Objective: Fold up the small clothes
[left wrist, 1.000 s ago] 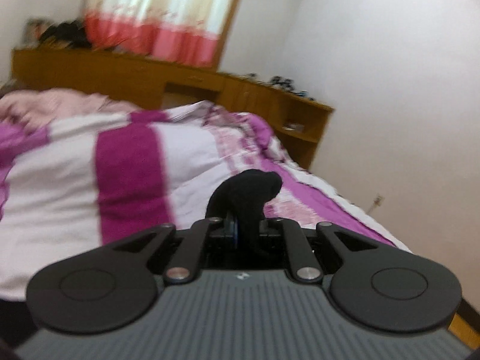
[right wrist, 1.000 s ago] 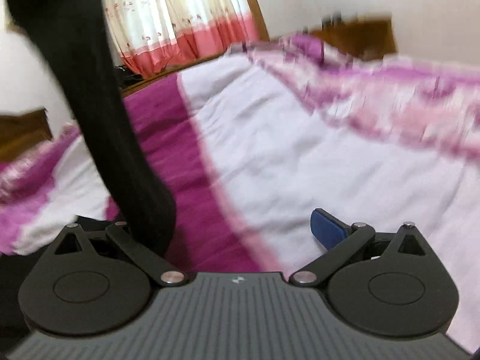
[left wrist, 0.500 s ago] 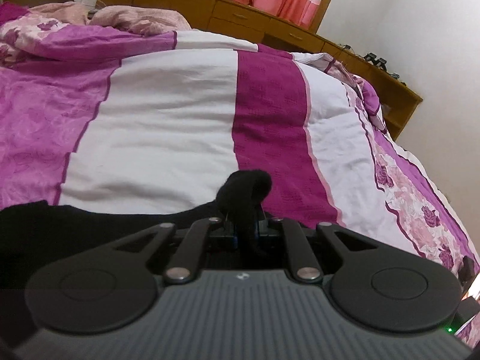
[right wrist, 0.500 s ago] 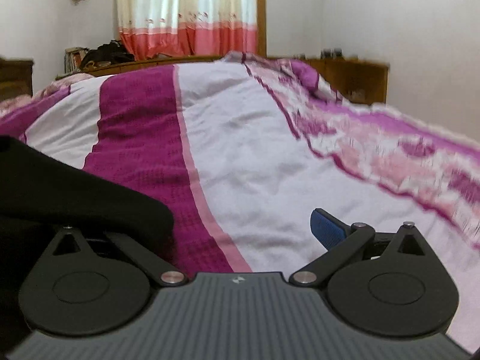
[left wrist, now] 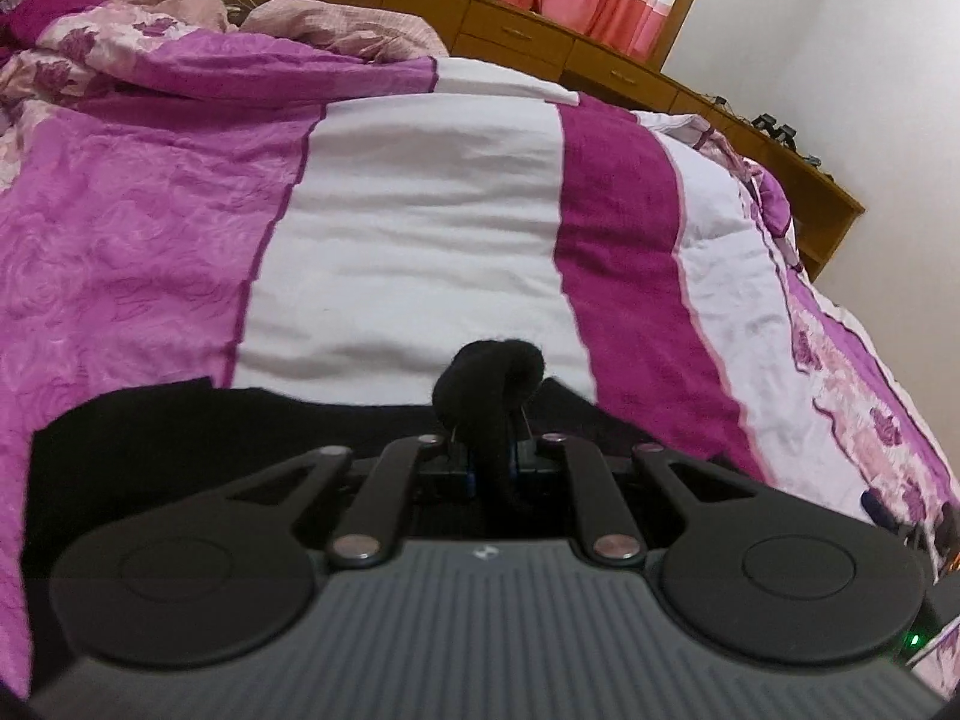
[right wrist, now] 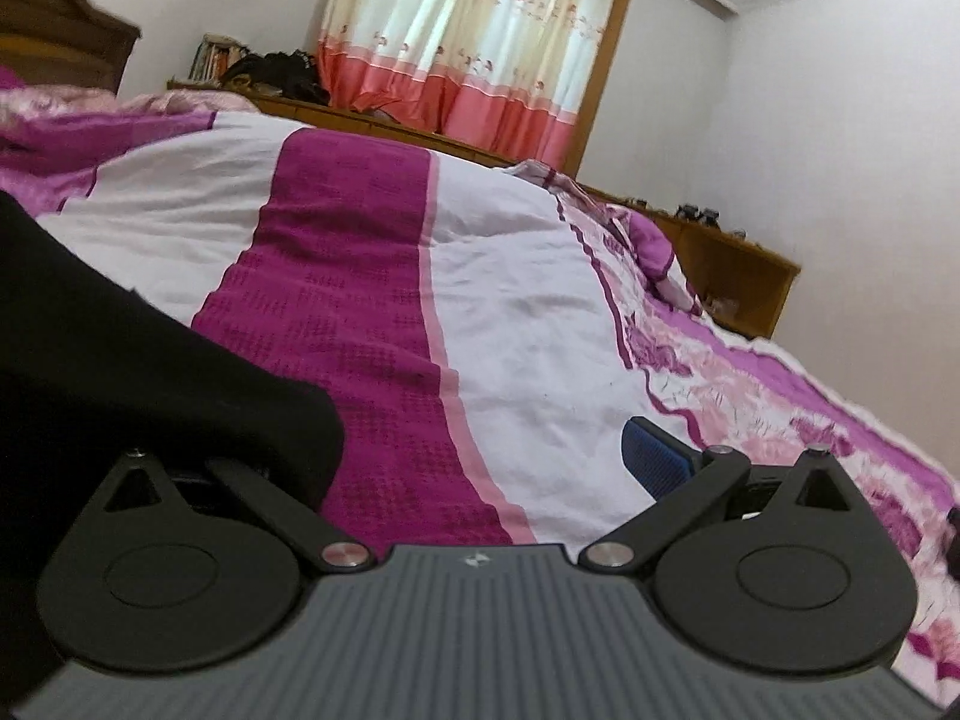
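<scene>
Now the left gripper (left wrist: 491,450) is clamped on a bunched fold of the black garment (left wrist: 180,438), a loop of cloth poking up above its closed jaws. Behind that pinch the garment spreads flat on the quilt (left wrist: 420,228), covering its near edge where the white band meets the purple one. The right gripper (right wrist: 480,450) stands with its jaws wide apart: one blue pad (right wrist: 657,459) shows bare over the quilt's white band, and the other finger is hidden under a draped end of the garment, which lies over the quilt's magenta stripe. Beyond the quilt's far edge a wooden shelf (right wrist: 720,252) runs under the curtain (right wrist: 474,42).
</scene>
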Motion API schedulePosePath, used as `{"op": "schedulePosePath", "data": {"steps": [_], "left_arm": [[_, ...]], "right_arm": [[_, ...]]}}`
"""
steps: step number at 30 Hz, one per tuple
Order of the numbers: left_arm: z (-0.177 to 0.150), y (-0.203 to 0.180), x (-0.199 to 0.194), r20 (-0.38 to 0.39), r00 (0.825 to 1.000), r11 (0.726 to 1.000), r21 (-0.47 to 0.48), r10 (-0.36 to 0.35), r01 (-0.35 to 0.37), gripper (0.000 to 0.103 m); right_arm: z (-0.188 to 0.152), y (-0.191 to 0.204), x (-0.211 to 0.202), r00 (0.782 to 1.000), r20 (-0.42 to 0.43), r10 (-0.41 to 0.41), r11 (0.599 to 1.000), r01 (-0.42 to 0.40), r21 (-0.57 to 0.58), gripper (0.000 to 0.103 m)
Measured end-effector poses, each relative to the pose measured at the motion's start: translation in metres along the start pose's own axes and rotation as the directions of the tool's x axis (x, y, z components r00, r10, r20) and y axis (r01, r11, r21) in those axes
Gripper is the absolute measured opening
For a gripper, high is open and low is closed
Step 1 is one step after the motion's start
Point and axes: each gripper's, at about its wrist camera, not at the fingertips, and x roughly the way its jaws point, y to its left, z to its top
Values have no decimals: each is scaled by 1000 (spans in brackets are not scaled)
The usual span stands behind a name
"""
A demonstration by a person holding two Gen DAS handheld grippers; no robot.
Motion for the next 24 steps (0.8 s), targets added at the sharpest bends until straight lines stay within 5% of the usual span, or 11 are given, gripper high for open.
{"op": "schedulePosePath", "data": {"steps": [8,14,17,19,22,24], "left_arm": [[-17,57,-8,-46,999,997,-80,20,-24,12],[-37,113,-16,-44,999,962,-274,2,-14,14],[-41,136,-19,-37,998,929,-366,42,-53,26],[-46,150,-26,-23,992,894,-432,122,-120,46],[-56,159,-44,6,970,847,-489,244,-210,46],[-63,151,-54,34,973,866,-464,229,-188,46]], "right_arm": [[-3,29,-14,1000,-1,1,992,-1,-123,103],[-8,53,-27,999,40,11,969,-1,-248,103],[-9,62,-35,999,33,24,955,-13,-296,103],[-11,65,-39,1000,22,17,948,-9,-319,103],[-11,62,-48,999,-23,30,949,-36,-313,103],[-11,58,-56,996,-58,63,953,-77,-293,103]]}}
